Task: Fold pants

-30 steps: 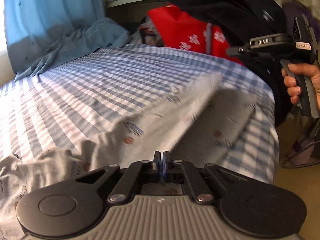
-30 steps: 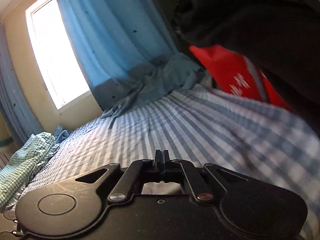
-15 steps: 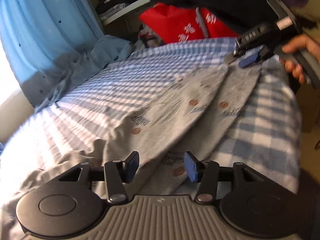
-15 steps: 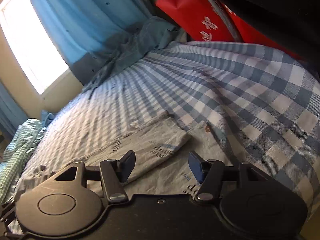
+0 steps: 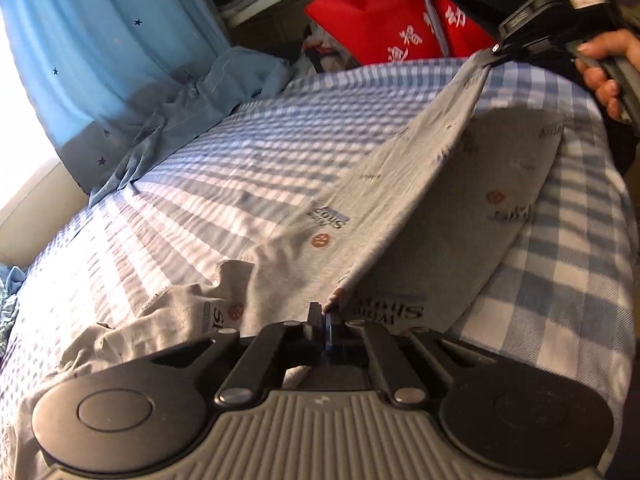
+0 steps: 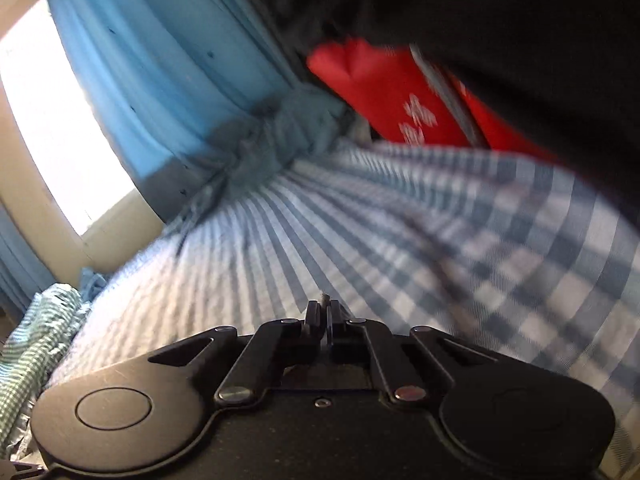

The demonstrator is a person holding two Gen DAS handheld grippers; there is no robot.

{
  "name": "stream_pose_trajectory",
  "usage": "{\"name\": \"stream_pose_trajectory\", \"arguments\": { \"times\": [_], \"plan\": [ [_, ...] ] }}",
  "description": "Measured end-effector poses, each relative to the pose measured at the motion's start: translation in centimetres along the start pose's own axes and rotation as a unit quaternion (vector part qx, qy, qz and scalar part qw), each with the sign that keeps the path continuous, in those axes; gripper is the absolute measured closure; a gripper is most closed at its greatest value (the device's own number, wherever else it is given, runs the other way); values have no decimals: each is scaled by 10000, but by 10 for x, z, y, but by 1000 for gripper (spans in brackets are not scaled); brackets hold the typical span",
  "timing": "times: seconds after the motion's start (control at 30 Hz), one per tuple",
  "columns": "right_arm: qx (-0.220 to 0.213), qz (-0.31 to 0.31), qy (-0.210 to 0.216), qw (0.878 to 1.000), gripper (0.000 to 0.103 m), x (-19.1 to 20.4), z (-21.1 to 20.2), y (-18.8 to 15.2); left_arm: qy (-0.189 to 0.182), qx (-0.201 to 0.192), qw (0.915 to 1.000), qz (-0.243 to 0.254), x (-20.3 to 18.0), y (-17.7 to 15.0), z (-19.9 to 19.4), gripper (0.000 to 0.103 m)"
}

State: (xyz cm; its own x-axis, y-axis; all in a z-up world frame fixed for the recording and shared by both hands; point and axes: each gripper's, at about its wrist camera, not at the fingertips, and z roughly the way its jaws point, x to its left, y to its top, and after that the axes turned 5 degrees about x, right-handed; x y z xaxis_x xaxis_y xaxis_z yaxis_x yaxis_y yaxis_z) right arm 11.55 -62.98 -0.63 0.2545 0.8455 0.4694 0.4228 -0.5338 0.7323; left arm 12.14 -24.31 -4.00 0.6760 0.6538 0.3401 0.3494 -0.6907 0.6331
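Two grippers are clamped on the grey printed pants (image 5: 384,208), one at each end of a taut fold edge. From the left wrist, the left gripper (image 5: 325,320) pinches the near end at 6 o'clock, jaws together on the cloth, and the edge runs up to 1 o'clock, where the right gripper (image 5: 505,49) nips the far corner; a hand (image 5: 606,68) wraps its handle. Below that raised edge a second layer of the pants lies flat on the checked sheet (image 5: 208,184), and a crumpled part trails off toward 8 o'clock. The right wrist view is blurred and shows none of that: only the right gripper (image 6: 325,312) with jaws together and what seems to be a scrap of grey cloth poking out between the tips. Only it shows a green checked cloth (image 6: 36,340) at 9 o'clock. Both show the blue curtain (image 5: 104,52) and red bag (image 5: 384,24).
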Motion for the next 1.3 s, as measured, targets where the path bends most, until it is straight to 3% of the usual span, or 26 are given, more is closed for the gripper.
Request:
{"name": "stream_pose_trajectory", "arguments": {
  "times": [0.13,0.27,0.37,0.4,0.5,0.67,0.87,0.97,1.07,1.1,1.3],
  "plan": [
    [-308,-182,-134,9993,102,-7,-41,-21,-83,-85,9996,255,-7,-7,-5,103],
    [92,-211,-517,9984,102,-27,-47,-62,-185,68,9983,557,-18,-21,0,103],
    [319,-134,-436,9985,96,-36,-44,-72,-137,34,9979,628,-23,-25,0,103],
    [303,-221,-456,9983,86,-34,-44,-71,-148,39,9981,598,-24,-25,1,103],
    [95,-682,-582,9959,71,-24,-46,-56,-197,81,9987,470,-22,-23,2,103],
    [475,-1512,-549,9858,69,-7,-9,-25,-140,97,9989,441,-24,-22,2,103],
    [1210,-2301,-668,9633,67,-1,43,-23,-144,118,9993,317,-21,-22,4,103],
    [1262,-2447,-567,9597,69,-1,48,-24,-128,108,9993,329,-21,-21,6,103],
    [1203,-2557,-450,9582,95,0,48,-24,-127,92,9994,298,-21,-21,5,103],
    [1197,-2585,-418,9577,98,1,47,-25,-134,90,9995,278,-20,-21,5,103],
    [885,-2684,-612,9573,101,6,34,-17,-115,-34,9998,179,-20,-17,-2,103]
  ]
}}
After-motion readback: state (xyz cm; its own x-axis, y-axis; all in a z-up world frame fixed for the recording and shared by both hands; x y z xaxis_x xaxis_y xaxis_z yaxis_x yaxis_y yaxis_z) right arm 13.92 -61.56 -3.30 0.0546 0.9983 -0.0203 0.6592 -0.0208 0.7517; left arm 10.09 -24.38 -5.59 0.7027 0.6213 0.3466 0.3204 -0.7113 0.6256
